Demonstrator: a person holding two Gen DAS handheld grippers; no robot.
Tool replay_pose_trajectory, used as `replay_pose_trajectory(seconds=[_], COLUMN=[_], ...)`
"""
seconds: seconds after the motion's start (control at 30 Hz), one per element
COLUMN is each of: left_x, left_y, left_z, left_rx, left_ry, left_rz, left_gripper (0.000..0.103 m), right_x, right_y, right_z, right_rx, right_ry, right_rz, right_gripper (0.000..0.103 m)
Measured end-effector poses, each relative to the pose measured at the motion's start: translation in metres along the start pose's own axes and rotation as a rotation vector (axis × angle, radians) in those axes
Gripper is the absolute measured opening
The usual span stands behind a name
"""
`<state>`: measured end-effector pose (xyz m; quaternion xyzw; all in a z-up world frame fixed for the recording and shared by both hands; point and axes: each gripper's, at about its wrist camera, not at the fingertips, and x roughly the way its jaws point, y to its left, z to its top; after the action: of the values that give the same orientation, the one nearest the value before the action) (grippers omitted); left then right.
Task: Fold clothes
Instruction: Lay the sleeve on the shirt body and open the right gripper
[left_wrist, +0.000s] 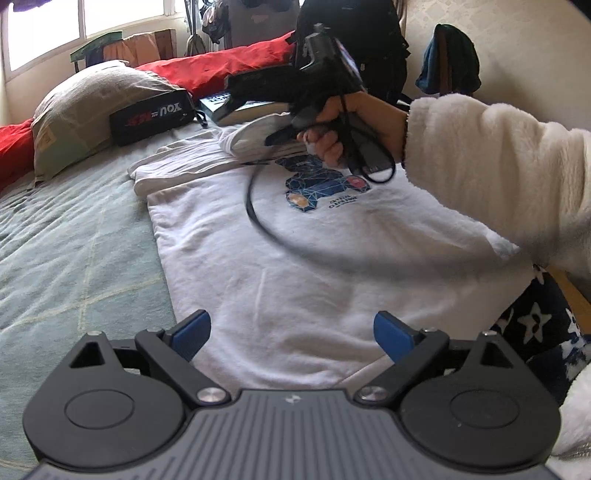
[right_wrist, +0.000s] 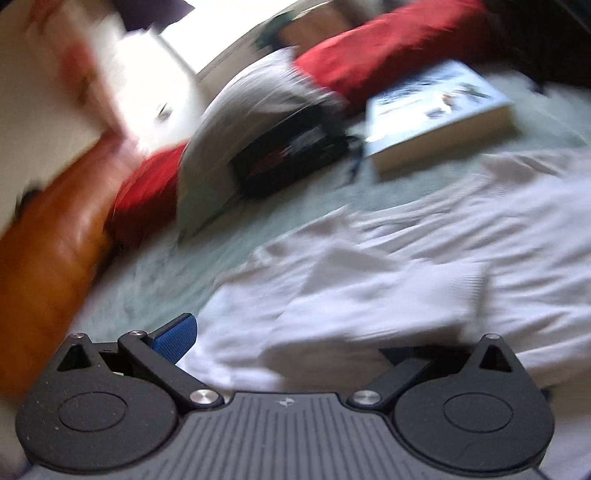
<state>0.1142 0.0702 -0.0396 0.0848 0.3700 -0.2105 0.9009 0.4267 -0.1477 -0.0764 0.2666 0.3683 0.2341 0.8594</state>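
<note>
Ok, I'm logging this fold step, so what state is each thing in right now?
White sweatshirt: spread flat on the bed, print up, one sleeve folded in, body not yet folded.
Left tool: open, empty, over the sweatshirt's hem.
Right tool: open, over the folded sleeve; view blurred.
Book: closed, lying on the bed.
Black pouch: appears closed, leaning against the pillow.
</note>
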Motion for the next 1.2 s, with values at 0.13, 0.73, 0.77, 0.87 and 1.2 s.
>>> replay_pose_trajectory(seconds=[0.13, 0.73, 0.77, 0.87, 1.2], left_x=[0.000, -0.005, -0.005, -0.004, 0.001], left_y=[0.003, 0.011, 0.010, 0.009, 0.004], left_z=[-0.003, -0.010, -0.009, -0.009, -0.003], left_rx=[-0.006, -0.034, -0.034, -0.032, 0.001], left_ry=[0.002, -0.001, -0.001, 0.002, 0.026], left_rz=[0.004, 0.022, 0.023, 0.024, 0.052], left_gripper=[0.095, 0.095, 0.095, 0.095, 0.095], right_x=[-0.001, 0.041, 0.038, 0.025, -0.092], right_y=[-0.006, 0.102, 0.103, 0.094, 0.010], right_z=[0.011, 0.000, 0.000, 0.005, 0.030], right_rx=[0.072, -0.218, -0.230, -0.234, -0.268], right_ry=[-0.046, 0.065, 0.061, 0.041, -0.081], right_rz=[0.009, 0.186, 0.175, 0.141, -0.109], right_gripper=[0.103, 0.103, 0.103, 0.103, 0.103])
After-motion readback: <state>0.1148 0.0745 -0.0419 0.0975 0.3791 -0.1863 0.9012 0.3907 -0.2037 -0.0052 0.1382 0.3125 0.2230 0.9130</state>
